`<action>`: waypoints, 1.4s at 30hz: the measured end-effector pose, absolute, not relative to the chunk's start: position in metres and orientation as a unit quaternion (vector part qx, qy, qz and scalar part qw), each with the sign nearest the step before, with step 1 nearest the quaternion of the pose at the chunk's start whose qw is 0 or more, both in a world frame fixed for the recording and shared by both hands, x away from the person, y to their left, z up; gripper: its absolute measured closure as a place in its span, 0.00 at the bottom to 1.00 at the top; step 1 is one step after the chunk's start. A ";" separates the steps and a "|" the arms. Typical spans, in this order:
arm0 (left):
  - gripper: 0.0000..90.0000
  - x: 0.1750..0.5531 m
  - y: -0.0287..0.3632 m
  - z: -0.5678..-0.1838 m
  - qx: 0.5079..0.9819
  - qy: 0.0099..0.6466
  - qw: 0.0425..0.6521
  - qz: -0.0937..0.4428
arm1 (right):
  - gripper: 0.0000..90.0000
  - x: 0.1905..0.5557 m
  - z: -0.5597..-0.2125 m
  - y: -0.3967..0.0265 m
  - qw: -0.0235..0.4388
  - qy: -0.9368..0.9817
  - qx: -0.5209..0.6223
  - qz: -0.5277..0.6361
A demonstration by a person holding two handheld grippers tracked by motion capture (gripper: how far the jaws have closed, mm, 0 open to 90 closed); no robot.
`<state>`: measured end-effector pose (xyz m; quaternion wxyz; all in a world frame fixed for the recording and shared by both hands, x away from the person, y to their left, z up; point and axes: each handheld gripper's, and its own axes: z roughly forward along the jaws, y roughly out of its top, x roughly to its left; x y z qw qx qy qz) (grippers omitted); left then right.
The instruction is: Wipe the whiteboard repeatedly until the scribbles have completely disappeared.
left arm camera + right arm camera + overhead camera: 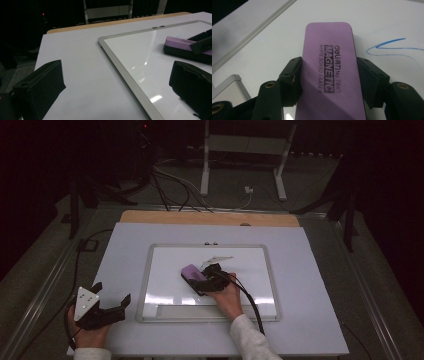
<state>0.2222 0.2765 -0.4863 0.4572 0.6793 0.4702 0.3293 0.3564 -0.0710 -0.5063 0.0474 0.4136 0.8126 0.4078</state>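
A white sheet covers the counter (125,250), with a strip of bare wood along its far edge and a dark room with cables and a metal stand behind. A silver-framed whiteboard (145,285) lies on the sheet. The right tool (329,82) grips the purple eraser (329,50) flat on the board, beside a blue mark (387,46). The left tool (111,299) rests open at the counter's near left corner.

Each hand carries a black two-jaw gripper, the left gripper (111,301) topped by a grey three-cornered plate with dark dots. On the right gripper (329,82), blocky black pads sit on arms fastened with brass-coloured screws, and a black cable trails behind. The person wears pale, whitish long sleeves.
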 end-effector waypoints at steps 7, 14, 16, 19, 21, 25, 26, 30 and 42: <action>0.01 0.223 0.277 -0.487 0.679 0.471 0.457 0.329 | 0.45 0.378 -0.504 -0.098 0.077 0.794 0.459 0.391; 0.01 0.223 0.276 -0.487 0.680 0.470 0.457 0.328 | 0.45 0.397 -0.502 -0.129 0.102 0.771 0.506 0.373; 0.01 0.223 0.276 -0.487 0.680 0.470 0.456 0.328 | 0.45 0.397 -0.501 -0.126 0.103 0.775 0.502 0.370; 0.01 0.223 0.276 -0.487 0.681 0.470 0.456 0.329 | 0.45 0.393 -0.503 -0.112 0.093 0.784 0.484 0.377; 0.01 0.223 0.276 -0.487 0.680 0.470 0.457 0.329 | 0.45 0.388 -0.504 -0.100 0.082 0.790 0.469 0.386; 0.01 0.223 0.277 -0.487 0.681 0.469 0.456 0.328 | 0.45 0.376 -0.504 -0.078 0.059 0.814 0.424 0.393; 0.01 0.223 0.277 -0.487 0.681 0.469 0.456 0.329 | 0.45 0.374 -0.504 -0.075 0.048 0.817 0.415 0.397; 0.01 0.222 0.277 -0.486 0.679 0.470 0.457 0.329 | 0.45 0.378 -0.505 -0.077 0.045 0.814 0.420 0.399; 0.01 0.223 0.277 -0.487 0.681 0.470 0.456 0.328 | 0.45 0.405 -0.503 -0.121 0.079 0.765 0.509 0.386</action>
